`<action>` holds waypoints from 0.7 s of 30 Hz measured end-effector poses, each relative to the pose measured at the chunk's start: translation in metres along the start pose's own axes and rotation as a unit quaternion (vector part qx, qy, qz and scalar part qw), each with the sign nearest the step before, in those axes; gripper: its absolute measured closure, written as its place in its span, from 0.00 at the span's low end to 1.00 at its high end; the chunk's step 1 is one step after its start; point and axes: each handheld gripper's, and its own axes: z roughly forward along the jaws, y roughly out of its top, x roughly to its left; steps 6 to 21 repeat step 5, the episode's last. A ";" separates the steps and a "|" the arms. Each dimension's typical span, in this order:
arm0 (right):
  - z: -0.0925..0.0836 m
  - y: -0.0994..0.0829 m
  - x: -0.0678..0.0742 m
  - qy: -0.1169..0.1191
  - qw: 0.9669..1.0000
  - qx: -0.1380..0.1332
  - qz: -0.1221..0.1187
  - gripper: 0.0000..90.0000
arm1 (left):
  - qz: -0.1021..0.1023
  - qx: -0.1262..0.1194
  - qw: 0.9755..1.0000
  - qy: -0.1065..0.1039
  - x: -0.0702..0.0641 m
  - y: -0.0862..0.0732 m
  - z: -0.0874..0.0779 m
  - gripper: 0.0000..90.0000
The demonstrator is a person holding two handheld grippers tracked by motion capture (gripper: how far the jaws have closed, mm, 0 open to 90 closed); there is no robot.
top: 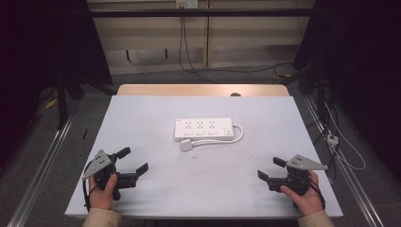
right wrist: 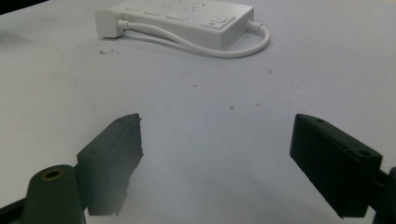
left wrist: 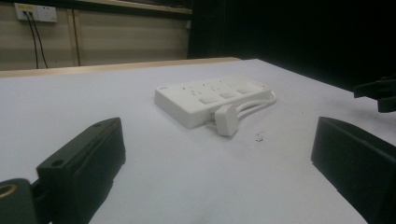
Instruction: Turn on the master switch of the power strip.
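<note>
The white power strip (top: pixel 204 129) lies mid-counter (top: pixel 142 118) with its plug (top: pixel 186 145) just in front, well beyond both grippers. The left gripper (top: pixel 132 161) and right gripper (top: pixel 268 168) flank it, fingers wide and empty, seemingly poised to approach. The right gripper view reveals the strip's switch (right wrist: pixel 218 21).

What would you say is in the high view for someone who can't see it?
A white power strip lies mid-table, its cord looped and plug in front. Near the front edge, two hands hold the left gripper and right gripper, both open and empty.
</note>
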 end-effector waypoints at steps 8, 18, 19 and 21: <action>-0.002 -0.002 -0.001 -0.002 1.000 0.001 -0.002 0.18 | -0.003 0.001 1.000 0.001 0.000 0.000 0.001 0.03; -0.002 -0.002 -0.001 -0.002 1.000 0.001 -0.002 0.18 | -0.003 0.001 1.000 0.001 0.000 0.000 0.001 0.03; -0.002 -0.002 -0.001 -0.002 1.000 0.001 -0.002 0.18 | -0.003 0.001 1.000 0.001 0.000 0.000 0.001 0.03; -0.002 -0.002 -0.001 -0.002 1.000 0.001 -0.002 0.18 | -0.003 0.001 1.000 0.001 0.000 0.000 0.001 0.03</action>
